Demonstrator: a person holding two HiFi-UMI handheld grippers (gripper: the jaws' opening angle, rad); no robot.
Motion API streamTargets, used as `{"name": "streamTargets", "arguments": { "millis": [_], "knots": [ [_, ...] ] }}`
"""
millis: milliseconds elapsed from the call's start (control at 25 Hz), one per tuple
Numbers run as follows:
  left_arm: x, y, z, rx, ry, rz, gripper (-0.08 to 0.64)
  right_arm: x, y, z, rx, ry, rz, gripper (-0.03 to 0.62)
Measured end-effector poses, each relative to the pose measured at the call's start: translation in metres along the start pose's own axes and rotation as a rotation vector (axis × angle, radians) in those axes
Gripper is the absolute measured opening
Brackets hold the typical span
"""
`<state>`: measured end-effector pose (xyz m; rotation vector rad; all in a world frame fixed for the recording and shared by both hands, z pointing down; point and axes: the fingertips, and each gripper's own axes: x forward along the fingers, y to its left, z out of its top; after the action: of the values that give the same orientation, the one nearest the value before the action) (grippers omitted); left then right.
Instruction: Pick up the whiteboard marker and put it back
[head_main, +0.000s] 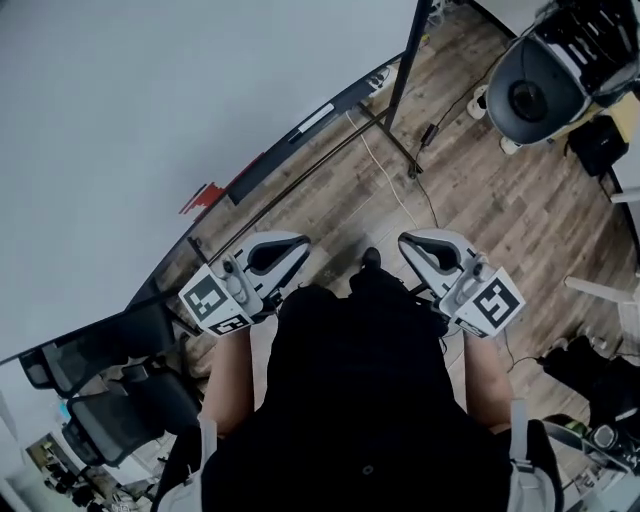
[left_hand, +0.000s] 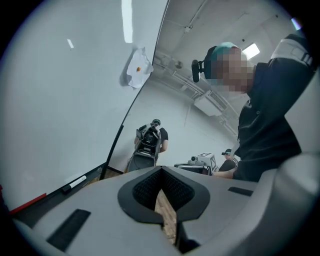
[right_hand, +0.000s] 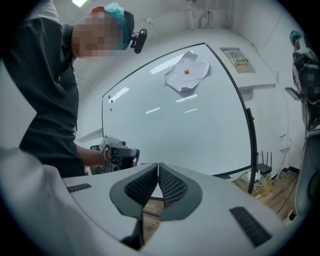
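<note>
The person wears a black short-sleeved top (head_main: 360, 400) and a teal cap (left_hand: 227, 47) with a small black camera mount (left_hand: 196, 70) at its side. The light grey plastic left gripper (head_main: 288, 248) and right gripper (head_main: 422, 246) each have black ribbed pads (left_hand: 145, 187). Each also bears a white cube with black square markers (head_main: 212, 302).

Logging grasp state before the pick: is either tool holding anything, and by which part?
Nothing is held. The left tool and the right tool are both shut with nothing between their jaws; the whiteboard marker lies on the tray.
</note>
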<state>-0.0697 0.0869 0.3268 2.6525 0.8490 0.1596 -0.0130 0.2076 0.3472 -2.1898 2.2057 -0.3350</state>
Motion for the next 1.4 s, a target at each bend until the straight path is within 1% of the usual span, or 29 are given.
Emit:
{"name": "streamTargets", "arguments": {
  "millis": [80, 240, 440, 560, 640, 840, 1080, 1160, 1320, 1400],
  "knots": [
    [0.011, 0.004, 0.000, 0.002, 0.003, 0.046, 0.012, -0.001, -0.018, -0.004, 0.007, -0.001, 0.045, 0.020],
    [0.024, 0.009, -0.006, 0.014, 0.058, 0.134, 0.012, 0.003, -0.041, -0.009, 0.049, -0.020, 0.126, 0.020],
    [0.027, 0.026, 0.001, -0.002, 0.062, 0.197, 0.012, 0.020, -0.058, -0.010, 0.065, -0.024, 0.199, 0.020],
    [0.026, 0.038, 0.002, -0.012, 0.070, 0.222, 0.012, 0.027, -0.067, -0.011, 0.070, -0.014, 0.221, 0.020],
    [0.025, 0.046, 0.002, -0.015, 0.070, 0.228, 0.012, 0.031, -0.075, -0.012, 0.074, -0.004, 0.220, 0.020],
    [0.025, 0.074, 0.000, -0.027, 0.062, 0.217, 0.012, 0.050, -0.092, -0.007, 0.062, 0.017, 0.200, 0.020],
    [0.034, 0.107, 0.009, -0.018, 0.044, 0.200, 0.012, 0.074, -0.109, 0.012, 0.009, 0.049, 0.180, 0.020],
    [0.040, 0.119, 0.010, 0.006, 0.054, 0.217, 0.012, 0.083, -0.115, 0.021, 0.005, 0.042, 0.167, 0.020],
    [0.056, 0.141, 0.005, 0.134, 0.127, 0.241, 0.012, 0.103, -0.126, 0.030, -0.025, 0.054, 0.152, 0.020],
    [0.063, 0.152, 0.007, 0.161, 0.145, 0.248, 0.012, 0.116, -0.132, 0.037, -0.041, 0.046, 0.149, 0.020]
  ]
}}
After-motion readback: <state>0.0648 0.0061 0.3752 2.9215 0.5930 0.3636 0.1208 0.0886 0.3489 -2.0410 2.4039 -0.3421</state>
